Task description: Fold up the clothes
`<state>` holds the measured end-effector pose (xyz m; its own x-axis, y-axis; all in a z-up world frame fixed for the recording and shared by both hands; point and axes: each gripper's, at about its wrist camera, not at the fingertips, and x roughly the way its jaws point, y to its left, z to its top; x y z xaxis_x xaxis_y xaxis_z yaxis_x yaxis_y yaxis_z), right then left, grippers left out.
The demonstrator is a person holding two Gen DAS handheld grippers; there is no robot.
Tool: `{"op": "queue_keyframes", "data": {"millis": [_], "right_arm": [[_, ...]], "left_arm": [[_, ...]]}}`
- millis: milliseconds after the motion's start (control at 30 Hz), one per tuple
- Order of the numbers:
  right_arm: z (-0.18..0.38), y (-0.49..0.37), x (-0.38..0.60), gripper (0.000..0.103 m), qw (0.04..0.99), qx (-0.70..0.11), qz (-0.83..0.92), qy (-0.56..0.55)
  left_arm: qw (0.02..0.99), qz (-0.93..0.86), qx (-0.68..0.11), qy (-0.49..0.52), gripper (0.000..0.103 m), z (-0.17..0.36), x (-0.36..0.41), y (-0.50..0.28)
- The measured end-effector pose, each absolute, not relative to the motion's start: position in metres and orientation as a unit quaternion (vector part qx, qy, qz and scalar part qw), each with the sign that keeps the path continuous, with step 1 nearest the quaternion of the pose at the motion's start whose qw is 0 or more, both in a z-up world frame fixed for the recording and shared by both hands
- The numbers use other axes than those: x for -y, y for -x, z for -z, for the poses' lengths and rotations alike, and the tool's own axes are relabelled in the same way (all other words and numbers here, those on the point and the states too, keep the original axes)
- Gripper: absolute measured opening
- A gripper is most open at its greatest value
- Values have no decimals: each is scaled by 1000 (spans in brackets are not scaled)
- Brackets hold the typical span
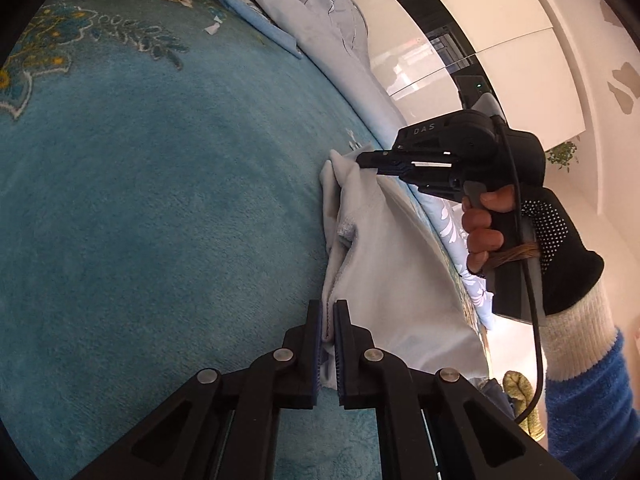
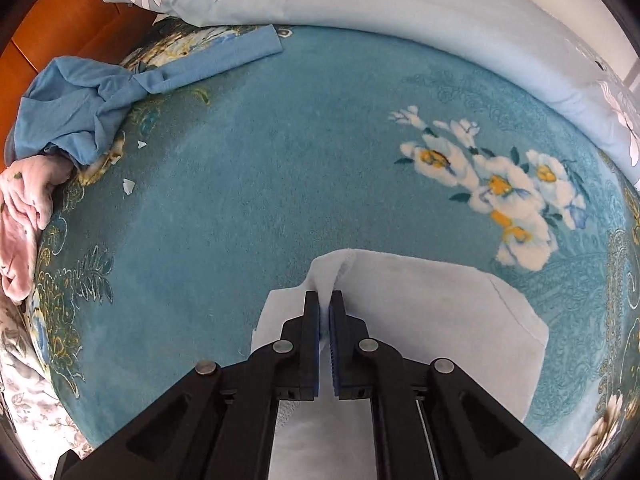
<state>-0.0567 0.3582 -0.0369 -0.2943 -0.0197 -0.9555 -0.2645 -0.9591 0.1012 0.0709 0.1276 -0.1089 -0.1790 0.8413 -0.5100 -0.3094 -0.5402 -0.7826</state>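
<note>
A pale grey-white fleece garment (image 1: pixel 384 264) lies on the teal floral blanket (image 1: pixel 160 200) near its right edge. My left gripper (image 1: pixel 329 308) is shut on a bunched edge of that garment, cloth pinched between its pads. Farther up the same garment, my right gripper (image 1: pixel 362 158) is shut on another edge, held by a person's gloved hand (image 1: pixel 552 240). In the right wrist view the right gripper (image 2: pixel 329 298) pinches a raised fold of the pale garment (image 2: pixel 420 300), which spreads flat to the right over the blanket (image 2: pixel 260 160).
A crumpled blue garment (image 2: pixel 92 100) and a pink one (image 2: pixel 24 216) lie at the blanket's far left. A light blue flowered quilt (image 2: pixel 360 0) runs along the far edge. Small white scraps (image 2: pixel 129 185) dot the blanket. An orange wooden surface (image 2: pixel 60 20) shows beyond.
</note>
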Motion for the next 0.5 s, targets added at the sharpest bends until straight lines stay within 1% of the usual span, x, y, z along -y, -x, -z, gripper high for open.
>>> {"op": "queue_keyframes", "data": {"millis": [33, 67, 100, 167, 233, 333, 400, 433, 500], "right_arm": [[37, 55, -357, 10, 71, -118, -795, 591], [31, 51, -355, 21, 59, -114, -799, 587], [21, 44, -353, 34, 46, -115, -807, 577], [-5, 19, -350, 43, 23, -121, -831, 543], [-27, -21, -353, 43, 19, -131, -852, 506], [-26, -99, -371, 50, 34, -185, -862, 470], [-9, -151, -386, 52, 57, -235, -858, 453], [4, -174, -392, 53, 69, -268, -849, 449], [32, -203, -404, 53, 64, -350, -825, 439]], "left_arm": [[400, -721, 266, 500, 6, 109, -126, -71], [403, -718, 269, 499, 6, 109, -125, -70], [409, -715, 272, 498, 6, 109, -124, -69], [417, -713, 278, 491, 7, 106, -123, -71], [425, -717, 273, 480, 8, 102, -124, -74], [421, -730, 255, 474, 17, 99, -129, -77], [407, -737, 256, 475, 27, 101, -129, -75], [406, -735, 262, 475, 30, 103, -130, -73], [415, -720, 277, 482, 41, 109, -135, -68]]}}
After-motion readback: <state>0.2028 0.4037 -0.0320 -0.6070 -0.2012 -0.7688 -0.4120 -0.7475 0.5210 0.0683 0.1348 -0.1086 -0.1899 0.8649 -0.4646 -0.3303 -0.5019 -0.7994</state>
